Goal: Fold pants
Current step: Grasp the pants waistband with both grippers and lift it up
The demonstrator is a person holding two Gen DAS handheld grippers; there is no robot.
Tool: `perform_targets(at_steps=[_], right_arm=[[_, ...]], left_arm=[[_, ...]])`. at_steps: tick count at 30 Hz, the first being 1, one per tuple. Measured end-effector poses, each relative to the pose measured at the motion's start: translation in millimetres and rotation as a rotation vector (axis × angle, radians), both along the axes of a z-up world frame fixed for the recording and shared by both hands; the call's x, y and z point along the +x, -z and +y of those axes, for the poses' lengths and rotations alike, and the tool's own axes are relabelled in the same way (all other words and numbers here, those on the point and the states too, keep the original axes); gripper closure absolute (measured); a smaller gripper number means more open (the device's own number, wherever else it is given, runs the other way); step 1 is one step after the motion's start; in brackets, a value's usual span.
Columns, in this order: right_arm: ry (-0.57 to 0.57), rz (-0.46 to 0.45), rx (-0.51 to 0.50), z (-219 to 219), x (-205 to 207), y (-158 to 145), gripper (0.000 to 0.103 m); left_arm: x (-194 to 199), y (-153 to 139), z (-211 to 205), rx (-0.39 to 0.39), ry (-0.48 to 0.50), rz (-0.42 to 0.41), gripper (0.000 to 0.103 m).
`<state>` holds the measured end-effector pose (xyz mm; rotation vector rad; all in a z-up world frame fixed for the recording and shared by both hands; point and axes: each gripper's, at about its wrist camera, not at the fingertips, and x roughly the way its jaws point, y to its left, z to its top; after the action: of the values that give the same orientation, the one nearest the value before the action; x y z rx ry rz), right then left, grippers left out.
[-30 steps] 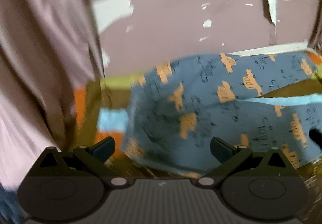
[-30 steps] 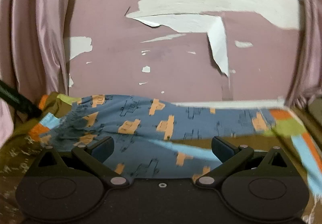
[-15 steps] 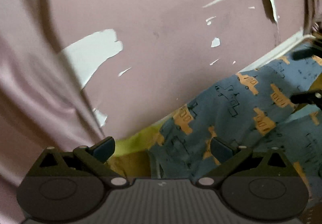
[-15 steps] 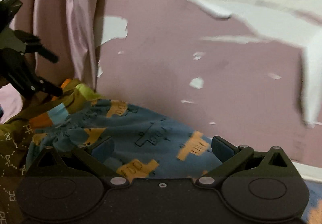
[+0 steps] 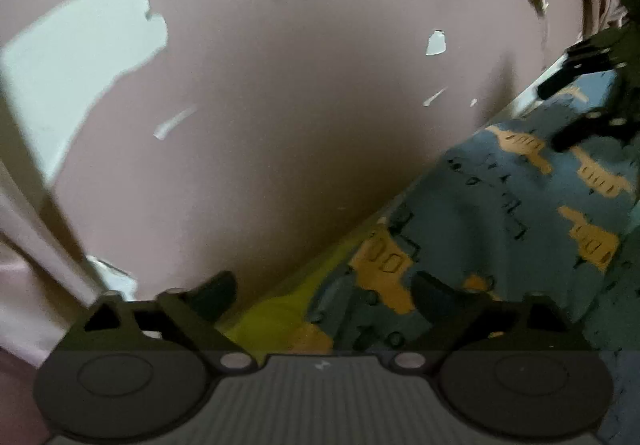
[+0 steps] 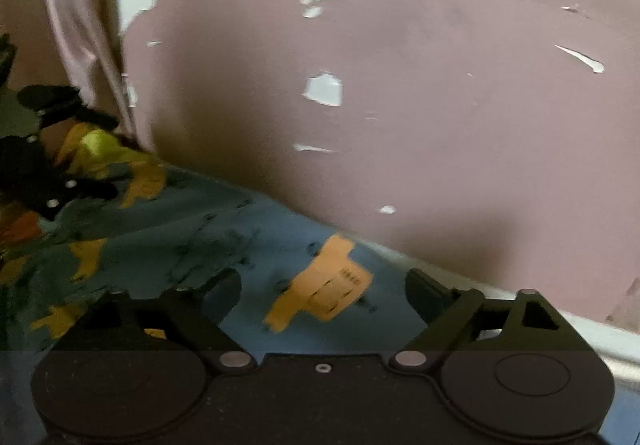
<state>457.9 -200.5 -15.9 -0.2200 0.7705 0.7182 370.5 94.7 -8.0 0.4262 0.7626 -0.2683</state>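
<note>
No text, label, brand, number or sign can be read in either view. The pants (image 5: pixel 500 213) carry orange blocky prints with small dark marks inside them; in the right wrist view the nearest print (image 6: pixel 324 285) has a short row of dark marks that could be letters or digits, but blur and small size keep them from being made out. Thin dark outline drawings on the blue cloth are pictures, not writing. The wall (image 5: pixel 280 85) shows only patches of peeled paint. The gripper bodies in the near foreground bear no marking that can be read as a word.
</note>
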Motion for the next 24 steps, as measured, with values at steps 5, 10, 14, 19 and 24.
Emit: perform_targets(at_steps=[5, 10, 14, 19, 24], right_arm=[[-0.01, -0.01, 0.011, 5, 27, 11, 0.033], [-0.056, 0.07, 0.037, 2, 49, 19, 0.033], [-0.089, 0.123, 0.049, 3, 59, 23, 0.033], [-0.102, 0.17, 0.021, 10, 64, 28, 0.076], [-0.087, 0.082, -0.007, 13, 52, 19, 0.102]], left_arm=[[12, 4, 1, -0.035, 0.036, 0.003, 0.032], [26, 5, 3, -0.091, 0.048, 0.065, 0.044], [33, 11, 11, -0.143, 0.031, 0.125, 0.045], [41, 13, 10, -0.164, 0.039, 0.173, 0.094], [36, -2, 20, -0.206, 0.027, 0.138, 0.102]])
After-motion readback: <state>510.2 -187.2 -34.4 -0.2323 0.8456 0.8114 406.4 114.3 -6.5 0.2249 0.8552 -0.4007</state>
